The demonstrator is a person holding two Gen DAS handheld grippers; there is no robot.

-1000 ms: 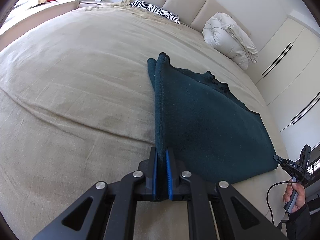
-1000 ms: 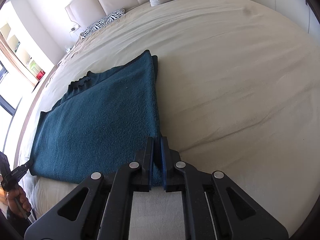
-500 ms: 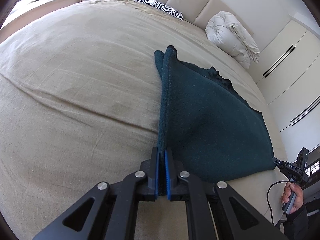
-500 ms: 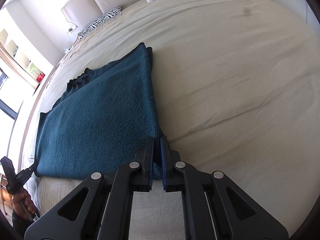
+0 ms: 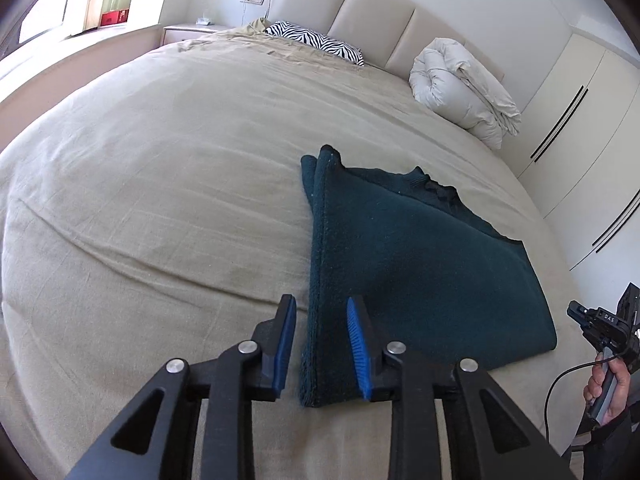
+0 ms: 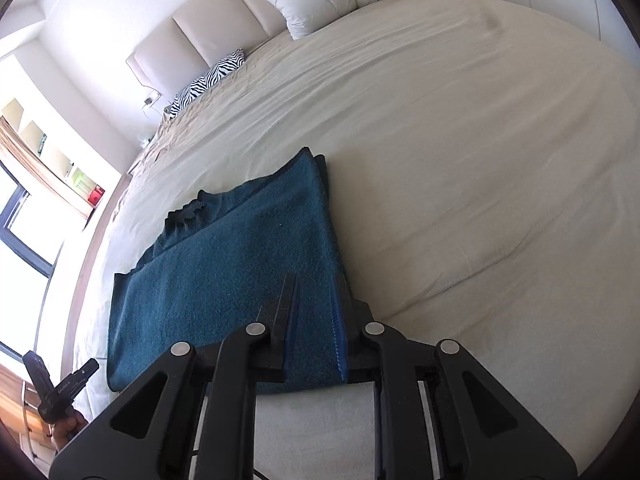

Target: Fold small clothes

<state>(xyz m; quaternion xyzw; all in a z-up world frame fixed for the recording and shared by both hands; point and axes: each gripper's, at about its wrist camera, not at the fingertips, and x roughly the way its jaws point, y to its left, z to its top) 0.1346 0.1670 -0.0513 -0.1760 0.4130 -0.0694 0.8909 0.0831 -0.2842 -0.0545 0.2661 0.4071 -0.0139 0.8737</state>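
Sweater (image 5: pixel 420 272), dark teal knit, lies folded flat on the beige bed (image 5: pixel 160 200), toward the foot edge, layered edges stacked along one side. Left gripper (image 5: pixel 322 344): jaws spread, one blue pad on each side of the garment's near corner, not pinching it. Right gripper (image 6: pixel 314 324): jaws spread over the opposite near corner, fabric lying between the pads, no grip evident. Both tools sit low at the bed's edge. Zebra-print pillow (image 5: pixel 316 42) and rolled white duvet (image 5: pixel 464 88) rest at the headboard, well apart from the garment. White wardrobe doors (image 5: pixel 580 120) stand beside the bed.
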